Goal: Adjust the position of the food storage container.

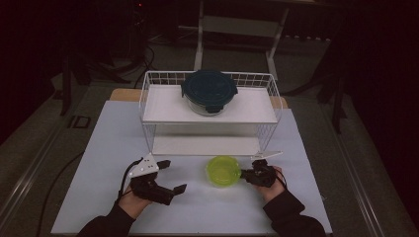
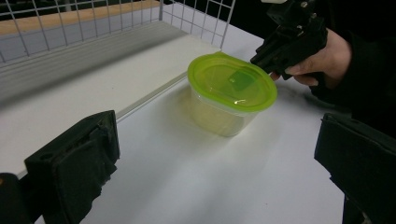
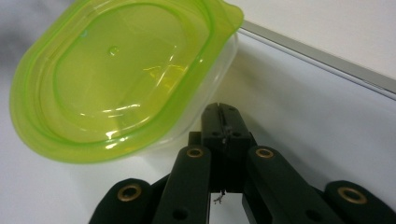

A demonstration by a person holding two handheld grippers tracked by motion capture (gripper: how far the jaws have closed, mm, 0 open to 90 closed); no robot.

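Observation:
A clear tub with a lime-green lid (image 1: 223, 170) stands on the white table just in front of the wire rack's lower shelf. My right gripper (image 1: 243, 174) is shut with nothing between its jaws. In the right gripper view its closed tips (image 3: 223, 122) sit against the tub's (image 3: 116, 79) clear wall, under the lid's rim. My left gripper (image 1: 174, 176) rests to the tub's left, open and holding nothing. In the left gripper view its jaws (image 2: 215, 163) stand wide apart, the tub (image 2: 231, 93) lies well beyond them, and the right gripper (image 2: 258, 58) touches the tub's far side.
A white two-shelf wire rack (image 1: 148, 98) stands at the table's back. A glass container with a dark teal clip lid (image 1: 209, 90) sits on its top shelf. The lower shelf (image 1: 197, 145) is bare. Bare table top (image 1: 113, 148) surrounds both hands.

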